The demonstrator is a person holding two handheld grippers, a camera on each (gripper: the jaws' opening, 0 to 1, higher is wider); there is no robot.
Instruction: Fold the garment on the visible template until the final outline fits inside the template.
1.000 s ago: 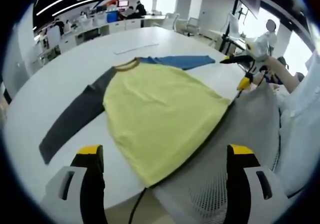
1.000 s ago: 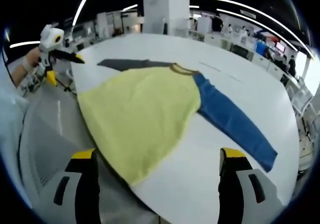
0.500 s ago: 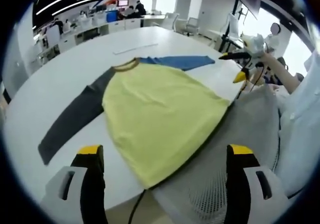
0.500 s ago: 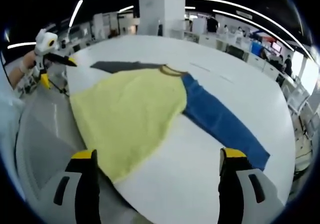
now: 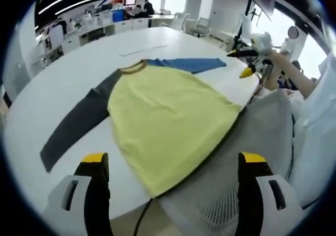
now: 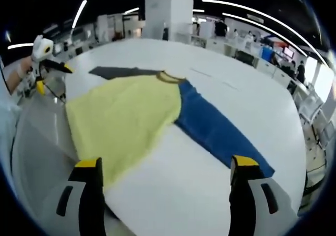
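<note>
While flat, one garment (image 5: 168, 120), two grippers (image 5: 170, 167) (image 6: 165, 167)

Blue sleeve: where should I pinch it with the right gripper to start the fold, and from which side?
Probably at the cuff end of the blue sleeve, coming in from the table edge nearest the right gripper. The sleeve lies flat and straight, angling away from the yellow body, and its free end sits closest to the open jaws, so a low pinch there could carry it over the body.

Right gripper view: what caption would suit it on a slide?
Open right gripper above a white table with an unfolded yellow shirt.
</note>
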